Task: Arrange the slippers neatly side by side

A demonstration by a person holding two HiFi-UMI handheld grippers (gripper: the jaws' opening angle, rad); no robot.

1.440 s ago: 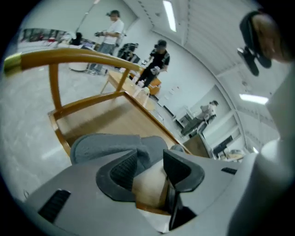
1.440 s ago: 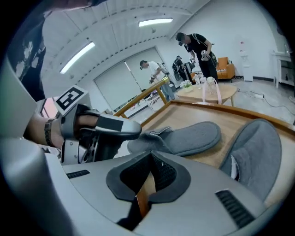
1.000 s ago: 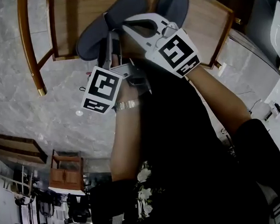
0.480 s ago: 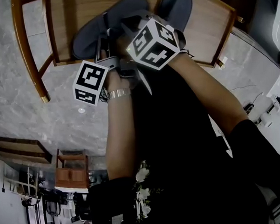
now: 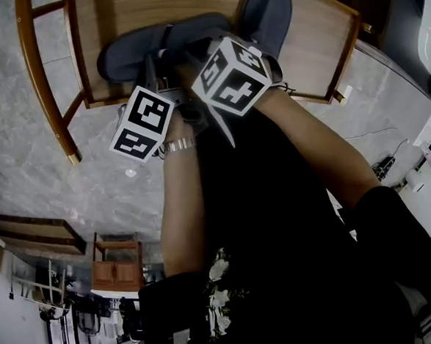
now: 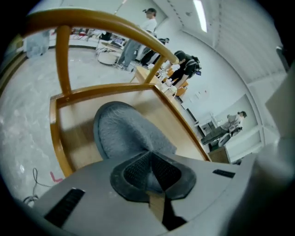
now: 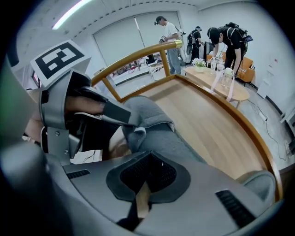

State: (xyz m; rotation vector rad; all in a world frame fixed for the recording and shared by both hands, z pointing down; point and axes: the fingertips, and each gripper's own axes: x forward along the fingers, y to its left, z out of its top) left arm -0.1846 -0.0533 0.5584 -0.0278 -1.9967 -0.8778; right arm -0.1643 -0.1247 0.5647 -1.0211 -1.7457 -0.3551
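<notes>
Two grey slippers lie on a wooden chair seat [image 5: 324, 35]. The left slipper [image 5: 162, 42] lies almost crosswise; the right slipper [image 5: 264, 10] points up and away. My left gripper [image 6: 150, 168] has just been closing and is shut on the left slipper [image 6: 124, 133], with grey fabric pinched between its pads. The right gripper view shows that left gripper [image 7: 126, 119] gripping the slipper's upper edge [image 7: 138, 129]. My right gripper [image 7: 147, 173] is shut, its tips close over the same slipper. The other slipper [image 7: 260, 182] peeks in at the lower right.
The chair has a curved wooden back rail [image 6: 106, 20] and stands on a grey marble floor [image 5: 29, 144]. Several people stand at a low table with bottles [image 7: 221, 87] in the background. A cable [image 6: 34, 177] lies on the floor beside the chair.
Both grippers have sunk toward the chair seat and the right one has tipped downward. The left jaws have closed on the left slipper, which has swung to lie more crosswise.
</notes>
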